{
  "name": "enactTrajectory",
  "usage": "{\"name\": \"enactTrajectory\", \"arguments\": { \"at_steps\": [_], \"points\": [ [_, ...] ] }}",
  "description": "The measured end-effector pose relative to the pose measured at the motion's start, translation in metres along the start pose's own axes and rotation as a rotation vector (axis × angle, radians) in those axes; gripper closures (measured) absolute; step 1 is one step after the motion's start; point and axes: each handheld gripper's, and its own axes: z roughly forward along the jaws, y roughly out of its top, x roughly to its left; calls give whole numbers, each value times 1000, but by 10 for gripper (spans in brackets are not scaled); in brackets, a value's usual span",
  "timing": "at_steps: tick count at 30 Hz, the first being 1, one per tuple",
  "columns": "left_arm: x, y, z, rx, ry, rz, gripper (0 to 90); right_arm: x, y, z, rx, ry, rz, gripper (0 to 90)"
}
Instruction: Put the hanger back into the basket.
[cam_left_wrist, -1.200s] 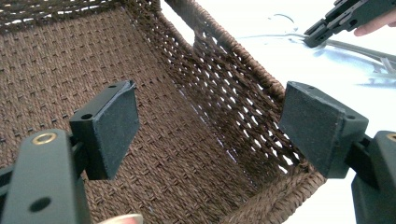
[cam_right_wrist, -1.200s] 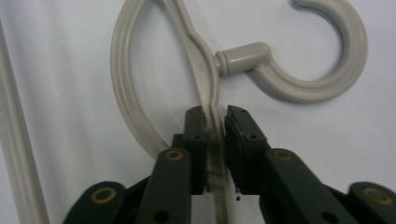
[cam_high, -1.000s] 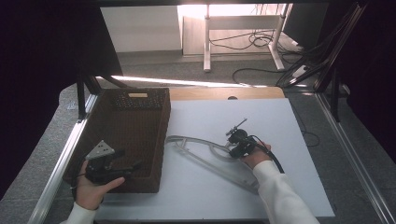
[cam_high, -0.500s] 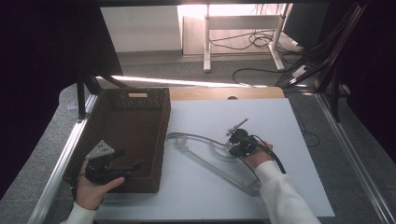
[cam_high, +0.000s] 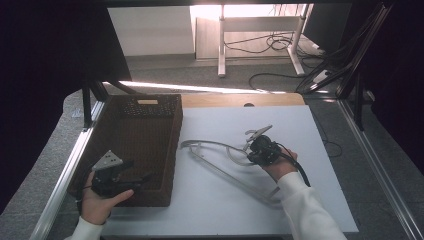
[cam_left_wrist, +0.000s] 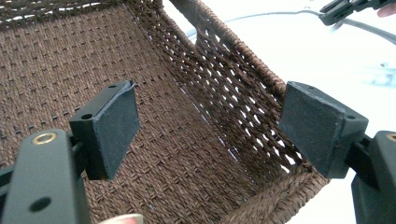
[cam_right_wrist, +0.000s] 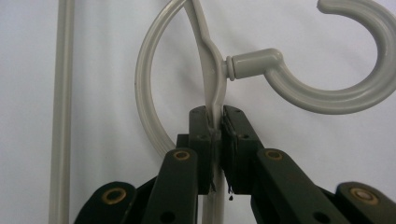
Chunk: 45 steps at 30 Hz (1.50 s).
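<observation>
A pale grey plastic clothes hanger (cam_high: 230, 177) lies on the white table top (cam_high: 310, 200), right of a brown woven basket (cam_high: 172, 150). My right gripper (cam_high: 250, 153) is shut on the hanger's neck just below the hook. In the right gripper view both pads of my right gripper (cam_right_wrist: 215, 121) press on the thin neck of the hanger (cam_right_wrist: 208, 56), with the hook (cam_right_wrist: 336, 98) curling off to the right. My left gripper (cam_high: 142, 179) hovers over the basket's near right corner. Its jaws stand wide apart, left gripper (cam_left_wrist: 215, 121) holding nothing, over the basket's wall (cam_left_wrist: 243, 51).
The basket takes up the table's left side and nothing shows inside it. Metal rails (cam_high: 65, 180) run along both sides of the table. Beyond the far edge are desk legs and cables (cam_high: 280, 45) on the floor. The right gripper (cam_left_wrist: 345, 7) is seen far off from the left gripper view.
The hanger's left end has shifted slightly away from me with my right gripper holding it. My left hand and gripper have stayed where they were.
</observation>
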Motion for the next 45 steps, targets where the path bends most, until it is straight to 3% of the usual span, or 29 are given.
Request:
{"name": "enactTrajectory", "arguments": {
  "at_steps": [14, 32, 45],
  "points": [
    [1, -1, 0, 2, 0, -5, 198, -2, 4, -31, -125, 19, -26, 827],
    [1, -1, 1, 3, -1, -3, 198, -4, 8, -65, -213, 21, -25, 828],
    [1, 1, -2, -8, -3, -3, 199, -4, 12, -93, -295, 63, -36, 828]
  ]
}}
